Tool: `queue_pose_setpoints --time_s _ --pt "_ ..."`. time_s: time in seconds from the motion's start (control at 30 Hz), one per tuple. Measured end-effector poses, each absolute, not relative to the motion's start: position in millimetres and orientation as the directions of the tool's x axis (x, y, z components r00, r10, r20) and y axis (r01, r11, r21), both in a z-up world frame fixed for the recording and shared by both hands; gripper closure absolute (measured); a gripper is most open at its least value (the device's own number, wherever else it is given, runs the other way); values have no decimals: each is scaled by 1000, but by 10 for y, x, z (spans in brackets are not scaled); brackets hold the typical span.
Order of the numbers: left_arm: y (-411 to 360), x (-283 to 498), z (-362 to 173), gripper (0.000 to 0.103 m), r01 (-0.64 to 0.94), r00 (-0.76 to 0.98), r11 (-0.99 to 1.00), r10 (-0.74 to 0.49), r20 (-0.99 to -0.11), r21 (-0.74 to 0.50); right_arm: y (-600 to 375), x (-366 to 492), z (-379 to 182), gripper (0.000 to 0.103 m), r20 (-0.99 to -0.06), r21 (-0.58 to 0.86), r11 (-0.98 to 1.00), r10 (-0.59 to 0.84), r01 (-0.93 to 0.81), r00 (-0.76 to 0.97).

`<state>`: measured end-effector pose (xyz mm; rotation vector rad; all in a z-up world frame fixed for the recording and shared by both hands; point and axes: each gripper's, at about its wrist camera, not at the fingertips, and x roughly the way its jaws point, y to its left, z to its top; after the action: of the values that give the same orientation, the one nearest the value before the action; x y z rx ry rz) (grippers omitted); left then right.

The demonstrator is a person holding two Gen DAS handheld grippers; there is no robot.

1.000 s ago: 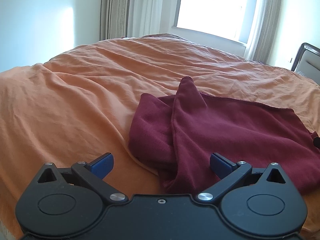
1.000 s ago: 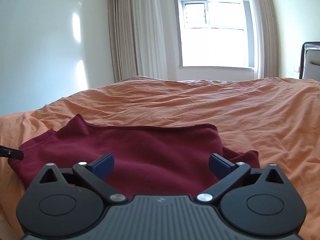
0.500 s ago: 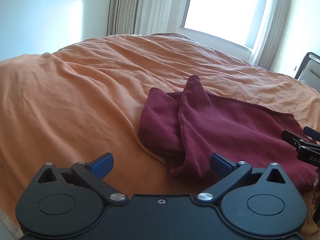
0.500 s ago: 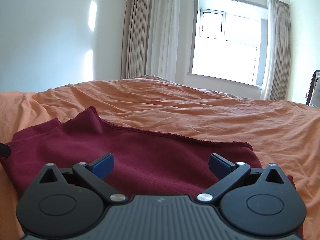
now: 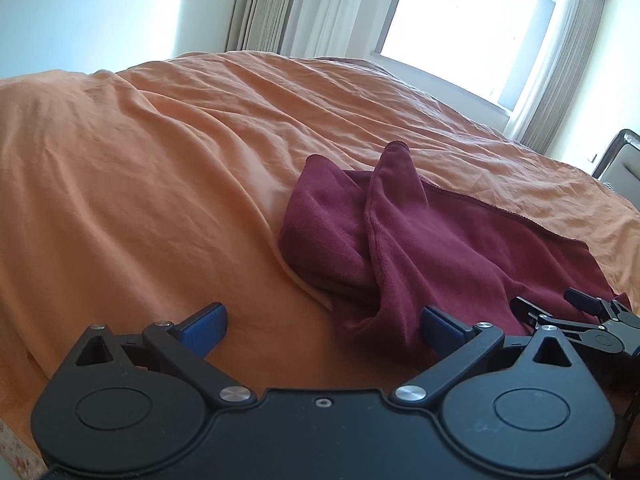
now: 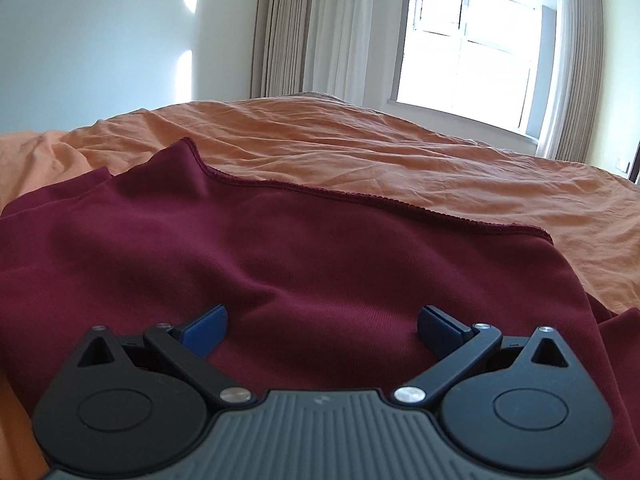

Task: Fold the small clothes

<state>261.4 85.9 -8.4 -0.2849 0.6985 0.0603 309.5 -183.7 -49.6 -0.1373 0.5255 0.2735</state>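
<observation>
A dark red garment (image 5: 420,248) lies rumpled on the orange bed cover (image 5: 140,184), with one fold standing up at its far left. My left gripper (image 5: 322,326) is open and empty, low over the cover at the garment's near left corner. My right gripper (image 6: 322,326) is open and empty, close above the middle of the garment (image 6: 280,264). It also shows in the left wrist view (image 5: 576,316), at the garment's right side.
The orange cover (image 6: 400,152) spreads wide and wrinkled around the garment. A window with curtains (image 6: 464,52) is at the far wall. A dark chair back (image 5: 618,160) stands at the right beyond the bed.
Both grippers have moved forward and lower toward the garment. The right gripper has come further into the left wrist view from the right. Both stayed open.
</observation>
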Motion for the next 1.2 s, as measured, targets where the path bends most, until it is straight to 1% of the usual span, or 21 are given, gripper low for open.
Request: queue_pose_setpoints --time_s 0.43,0.6,0.73,0.9,1.07,1.2 --pt "802 2586 -92 1 -174 771 961 -3 -637 -215 -1938 3124 -592 0 -506 9 953 265 -302 821" --pt "786 2427 -53 1 -209 786 955 35 -618 -212 -1962 3134 -598 0 -506 24 953 273 -303 818" --pt "737 2244 -49 1 -217 798 950 41 -601 -223 -1959 3128 -599 0 -503 24 953 272 -302 820" --pt "583 2104 -85 1 -160 819 960 -1 -574 -229 -1950 3125 -606 0 -498 21 954 270 -300 824" --pt "472 2170 -128 1 -116 816 946 -83 -572 -302 -1946 3115 -606 0 -496 20 954 269 -299 826" --pt "396 2246 -166 1 -108 811 940 -105 -575 -324 -1945 3115 -607 0 -496 20 954 269 -299 826"
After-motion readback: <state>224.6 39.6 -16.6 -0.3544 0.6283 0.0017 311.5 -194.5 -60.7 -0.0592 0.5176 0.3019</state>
